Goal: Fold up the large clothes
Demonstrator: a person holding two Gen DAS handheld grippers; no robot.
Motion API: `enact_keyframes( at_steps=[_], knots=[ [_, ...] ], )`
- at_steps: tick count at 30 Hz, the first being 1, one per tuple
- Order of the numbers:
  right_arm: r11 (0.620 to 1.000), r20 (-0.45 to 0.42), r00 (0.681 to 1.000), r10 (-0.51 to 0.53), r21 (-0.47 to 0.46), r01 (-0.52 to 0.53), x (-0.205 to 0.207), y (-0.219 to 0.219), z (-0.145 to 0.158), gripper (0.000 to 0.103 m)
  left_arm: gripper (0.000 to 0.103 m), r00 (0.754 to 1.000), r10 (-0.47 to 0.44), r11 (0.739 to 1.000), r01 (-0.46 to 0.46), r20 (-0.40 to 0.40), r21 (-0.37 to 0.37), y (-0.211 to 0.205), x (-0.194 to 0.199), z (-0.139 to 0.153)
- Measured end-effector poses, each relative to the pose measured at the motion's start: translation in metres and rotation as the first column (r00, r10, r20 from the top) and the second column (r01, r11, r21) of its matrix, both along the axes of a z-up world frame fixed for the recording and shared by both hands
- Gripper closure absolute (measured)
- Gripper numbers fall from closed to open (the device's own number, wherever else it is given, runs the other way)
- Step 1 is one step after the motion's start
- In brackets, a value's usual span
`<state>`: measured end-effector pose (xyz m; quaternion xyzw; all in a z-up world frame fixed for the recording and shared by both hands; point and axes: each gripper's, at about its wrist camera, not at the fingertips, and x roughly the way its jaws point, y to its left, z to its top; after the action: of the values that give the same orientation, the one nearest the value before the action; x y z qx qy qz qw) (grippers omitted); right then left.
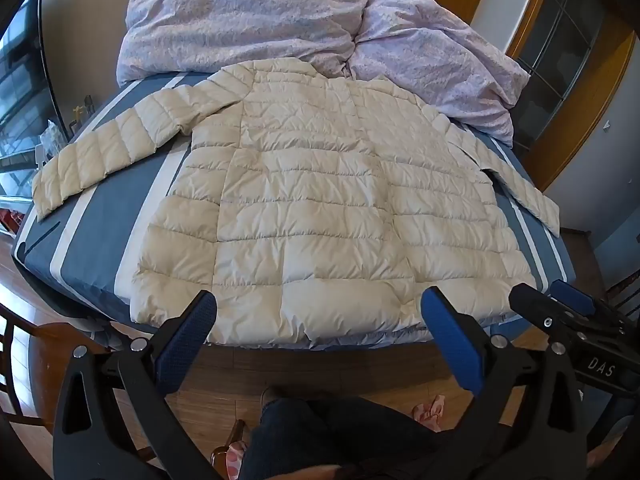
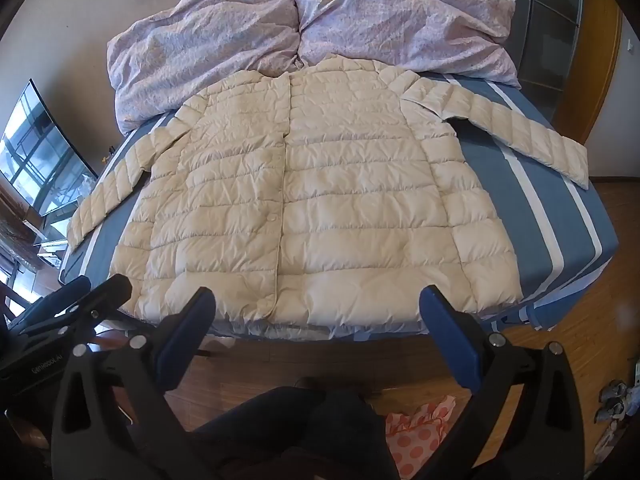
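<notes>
- The cream puffer jacket (image 1: 320,200) is lying spread flat on the striped bed (image 1: 80,248), just ahead of both claws, sleeves out to either side.
- The left gripper (image 1: 318,320) and right gripper (image 2: 318,316) are hovering wide open, gripping nothing.
- The slick, puffy fabric is likely to slip from a shallow pinch.
- The far sleeve (image 2: 520,132) is reaching the bed's edge and may slide off.

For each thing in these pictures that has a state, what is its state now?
Puffer jacket: spread flat on the bed, front closed, both sleeves out, unfolded.
Duvet: bunched at the bed's far end.
Left gripper: jaws open, holding nothing.
Right gripper: jaws open, holding nothing.
</notes>
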<state>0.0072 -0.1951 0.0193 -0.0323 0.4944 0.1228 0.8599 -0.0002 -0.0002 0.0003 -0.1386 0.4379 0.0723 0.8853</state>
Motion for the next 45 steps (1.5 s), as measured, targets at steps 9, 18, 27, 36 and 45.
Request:
enact_keyframes(
  at_steps=[9,18,27,36,45],
  knots=[
    [1.0,0.001,1.0,0.0,-0.006,0.0,0.0,0.0002,-0.0002,0.002,0.001,1.0,-0.001,1.0,0.001,-0.003,-0.007,0.0002,0.0001,-0.0002],
    [1.0,0.001,1.0,0.0,-0.004,0.0,0.0,0.0,-0.0002,0.002,0.001,1.0,0.0,1.0,0.0,-0.005,-0.008,0.0,0.0001,-0.0002],
    [1.0,0.0,1.0,0.0,-0.004,0.0,0.0001,0.0001,-0.0005,0.002,0.001,1.0,-0.001,1.0,0.001,-0.006,-0.01,0.0002,0.0002,-0.0003],
    [1.0,0.0,1.0,0.0,-0.003,0.0,-0.0001,-0.0001,0.0,0.002,0.001,1.0,-0.002,1.0,0.002,-0.004,-0.009,-0.0015,0.0,-0.0053],
    [1.0,-0.001,1.0,0.0,-0.002,0.0,0.0002,-0.0009,-0.0001,0.002,0.001,1.0,-0.002,1.0,0.002,-0.003,-0.01,-0.001,-0.0001,-0.0047]
  ],
)
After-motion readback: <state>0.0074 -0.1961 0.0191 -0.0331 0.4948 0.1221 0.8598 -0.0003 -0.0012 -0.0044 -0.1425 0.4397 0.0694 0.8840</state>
